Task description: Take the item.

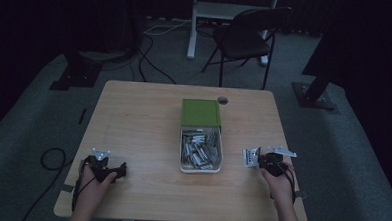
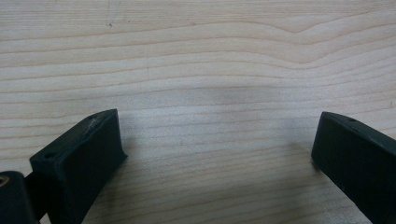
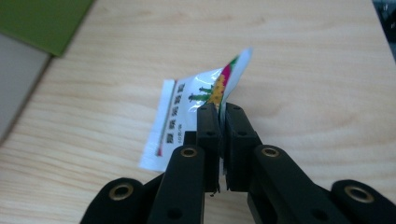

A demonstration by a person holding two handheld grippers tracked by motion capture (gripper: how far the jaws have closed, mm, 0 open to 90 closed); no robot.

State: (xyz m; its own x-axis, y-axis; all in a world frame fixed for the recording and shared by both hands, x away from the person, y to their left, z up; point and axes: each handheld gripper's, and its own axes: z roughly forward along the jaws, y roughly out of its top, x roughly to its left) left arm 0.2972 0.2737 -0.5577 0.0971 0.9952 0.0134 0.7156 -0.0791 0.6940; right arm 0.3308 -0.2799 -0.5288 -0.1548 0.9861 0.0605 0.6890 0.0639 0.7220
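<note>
My right gripper (image 3: pixel 222 110) is shut on a small white sachet (image 3: pixel 187 114) with red, green and yellow print, pinching its edge just above the wooden table. In the high view the sachet (image 1: pixel 251 157) sticks out to the left of the right gripper (image 1: pixel 263 161), right of the box. My left gripper (image 2: pixel 217 135) rests low over bare wood with its jaws wide apart and nothing between them. From above, the left gripper (image 1: pixel 121 170) sits near the table's front left corner in a hand.
A white box (image 1: pixel 201 152) full of several silvery sachets stands mid-table, its green lid (image 1: pixel 201 113) open behind it. A small round hole (image 1: pixel 222 100) lies near the table's far edge. A dark chair (image 1: pixel 247 35) stands beyond the table.
</note>
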